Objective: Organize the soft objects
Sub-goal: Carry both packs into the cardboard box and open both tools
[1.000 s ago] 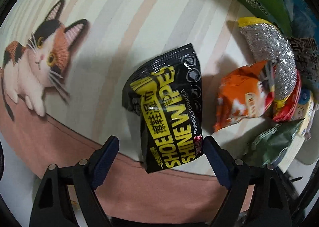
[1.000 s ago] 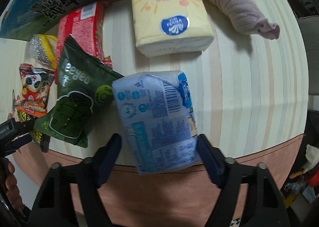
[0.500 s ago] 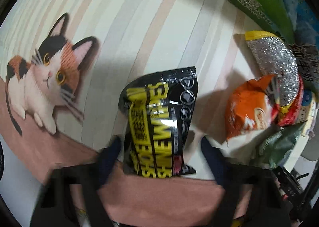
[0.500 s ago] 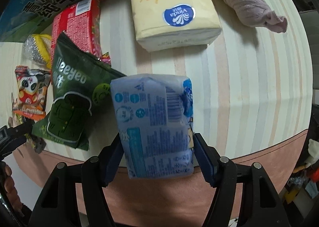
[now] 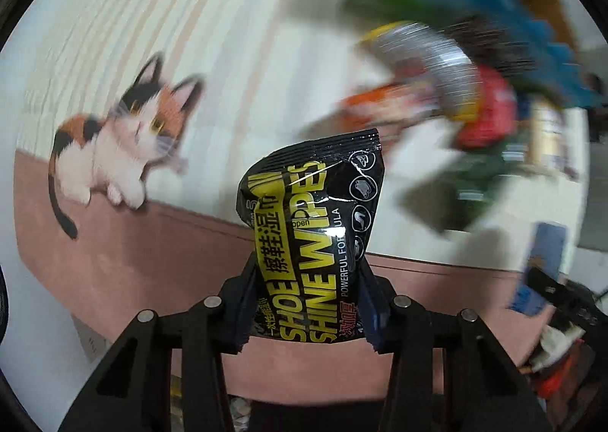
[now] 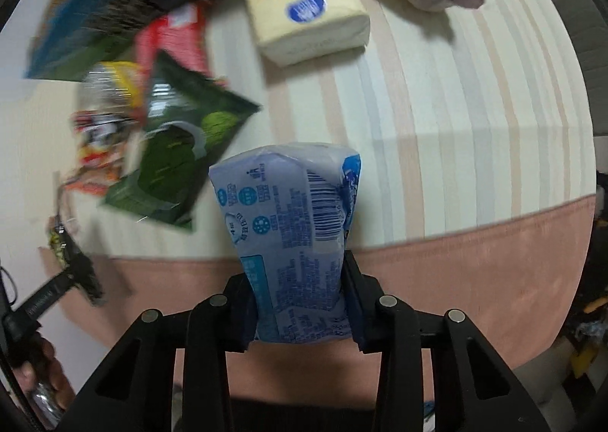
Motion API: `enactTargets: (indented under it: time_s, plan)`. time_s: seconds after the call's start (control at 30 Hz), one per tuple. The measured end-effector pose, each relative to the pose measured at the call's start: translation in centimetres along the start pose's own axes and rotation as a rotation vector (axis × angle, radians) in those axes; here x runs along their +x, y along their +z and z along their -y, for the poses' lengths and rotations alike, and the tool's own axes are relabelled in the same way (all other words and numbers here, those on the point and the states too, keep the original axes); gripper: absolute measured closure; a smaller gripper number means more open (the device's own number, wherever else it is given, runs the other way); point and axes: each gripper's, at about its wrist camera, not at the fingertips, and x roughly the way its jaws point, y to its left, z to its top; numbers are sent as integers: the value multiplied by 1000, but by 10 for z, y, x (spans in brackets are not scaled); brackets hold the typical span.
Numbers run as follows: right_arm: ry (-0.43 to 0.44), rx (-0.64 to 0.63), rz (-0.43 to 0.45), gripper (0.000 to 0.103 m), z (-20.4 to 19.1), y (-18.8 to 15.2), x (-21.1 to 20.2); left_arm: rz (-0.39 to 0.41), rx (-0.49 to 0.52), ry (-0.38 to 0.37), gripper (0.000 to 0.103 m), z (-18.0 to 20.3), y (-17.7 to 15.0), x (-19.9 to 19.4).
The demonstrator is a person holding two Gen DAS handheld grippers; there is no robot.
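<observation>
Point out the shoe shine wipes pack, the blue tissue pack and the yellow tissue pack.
shoe shine wipes pack (image 5: 309, 242), left wrist view, yellow lettering
blue tissue pack (image 6: 292, 238), right wrist view, printed back
yellow tissue pack (image 6: 304, 2), right wrist view, top face

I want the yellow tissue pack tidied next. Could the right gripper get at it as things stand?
Probably not yet. The path over the striped cloth to the yellow tissue pack looks free, but the right gripper is shut on the blue pack, so it must set that down first.
</observation>
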Motion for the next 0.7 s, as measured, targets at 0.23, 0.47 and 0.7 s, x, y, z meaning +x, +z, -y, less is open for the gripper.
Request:
enactTargets:
  time_s: [0.23, 0.47, 0.7]
  plan:
    - [139, -105, 174, 63, -54, 34, -107, 155, 161, -178, 60, 75, 86, -122]
    - [76, -182, 308, 63, -79, 178, -169, 157, 192, -196, 60, 113, 232, -132]
    - [-13, -185, 244, 63, -97, 301, -114, -1, 211, -209, 60, 156, 337, -53]
